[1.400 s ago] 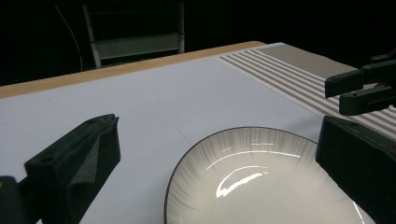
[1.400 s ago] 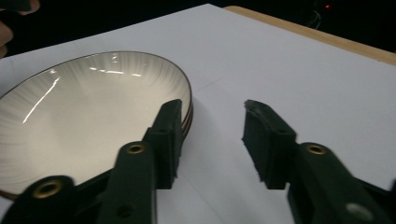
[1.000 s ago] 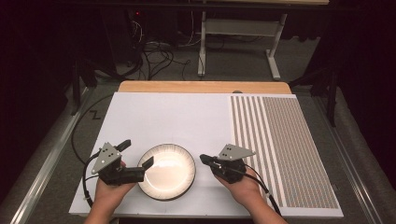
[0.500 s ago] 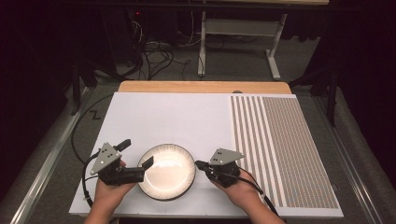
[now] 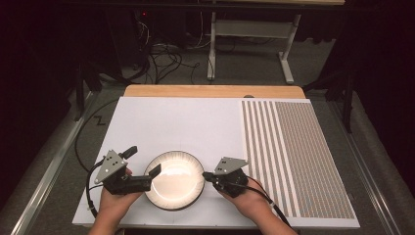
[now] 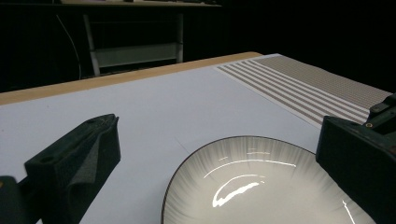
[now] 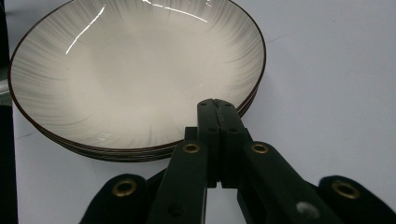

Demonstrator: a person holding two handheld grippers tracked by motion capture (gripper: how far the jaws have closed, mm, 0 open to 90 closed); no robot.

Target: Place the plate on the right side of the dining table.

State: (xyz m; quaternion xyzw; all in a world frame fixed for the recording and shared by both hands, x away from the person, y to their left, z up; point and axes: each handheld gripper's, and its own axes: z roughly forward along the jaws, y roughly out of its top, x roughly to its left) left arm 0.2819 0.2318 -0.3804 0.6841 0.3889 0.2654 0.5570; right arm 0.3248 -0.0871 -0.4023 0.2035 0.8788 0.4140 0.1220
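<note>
Two tongs flank the plates (image 5: 176, 179): left tongs (image 5: 145, 170) gape wide at nine o'clock to straddle the rim, right tongs (image 5: 206, 175) pinched empty at three o'clock, likely to nudge.

Plates (image 5: 174, 179) lie between left gripper (image 5: 142, 166) and right gripper (image 5: 206, 175).

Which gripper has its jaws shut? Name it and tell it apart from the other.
The right gripper, at the plate's right rim: its jaws press together. The left gripper holds its jaws wide apart, straddling the plate's left rim.
</note>
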